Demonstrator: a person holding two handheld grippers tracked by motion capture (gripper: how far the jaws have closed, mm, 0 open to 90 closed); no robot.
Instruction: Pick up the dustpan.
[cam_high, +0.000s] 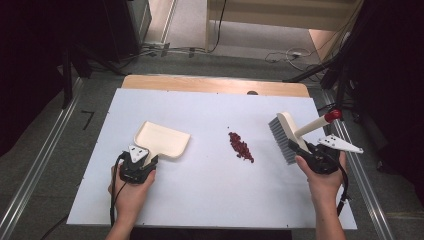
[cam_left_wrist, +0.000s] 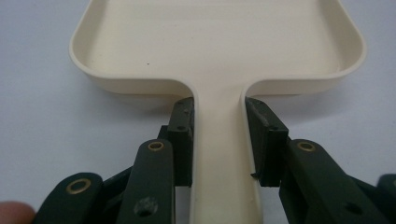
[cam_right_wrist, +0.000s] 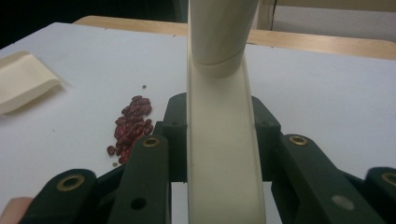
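Both hands are sitting at the near edge of the table (cam_high: 210, 200). I'm clamping my left gripper (cam_high: 145, 162) on the dustpan (cam_high: 162, 138) handle and my right gripper (cam_high: 304, 150) on the brush (cam_high: 284, 134), fingers part-closed. Beans (cam_high: 241, 146) are lying between them. Dustpan's at 9 o'clock, mouth pointing to 1, handle to 7. Brush is running 7 to 1. Sweeping too hard risks scattering beans past the pan's lip.

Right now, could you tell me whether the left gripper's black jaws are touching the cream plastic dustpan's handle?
Touching. In the left gripper view, both pads of the left gripper press flat against the sides of the dustpan's handle, with no gap.
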